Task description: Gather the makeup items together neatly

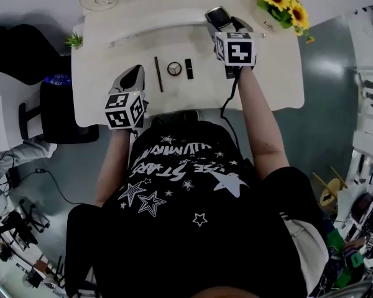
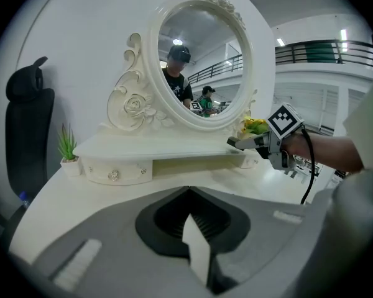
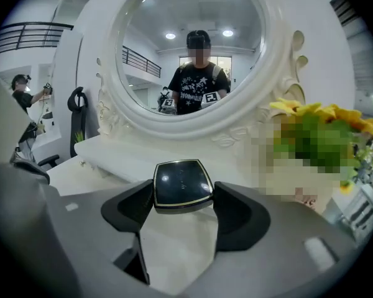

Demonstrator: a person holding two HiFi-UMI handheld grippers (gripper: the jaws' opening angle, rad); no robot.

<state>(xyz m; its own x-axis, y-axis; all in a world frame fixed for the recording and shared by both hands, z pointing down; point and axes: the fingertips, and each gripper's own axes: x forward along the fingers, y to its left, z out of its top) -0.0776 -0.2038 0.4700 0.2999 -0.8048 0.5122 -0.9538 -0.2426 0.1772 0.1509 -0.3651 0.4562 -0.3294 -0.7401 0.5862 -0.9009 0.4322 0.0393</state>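
Note:
A black square compact (image 3: 181,182) with a gold rim is clamped between the pads of my right gripper (image 3: 183,197), held in the air before the mirror. In the head view that gripper (image 1: 222,23) hovers over the white dressing table (image 1: 267,73) at the back right, with the compact (image 1: 217,17) at its tip. A thin dark pencil (image 1: 157,73), a small round case (image 1: 174,68) and a short black tube (image 1: 189,68) lie side by side at the table's middle. My left gripper (image 1: 132,77) hangs over the front left part, left of the pencil, jaws together and empty (image 2: 189,194).
An oval mirror (image 2: 202,61) in a carved white frame stands on a low shelf with drawers (image 2: 118,172) at the back. Sunflowers (image 1: 284,4) stand at the back right corner, a small green plant (image 1: 74,40) at the back left. A black chair (image 1: 59,110) stands left of the table.

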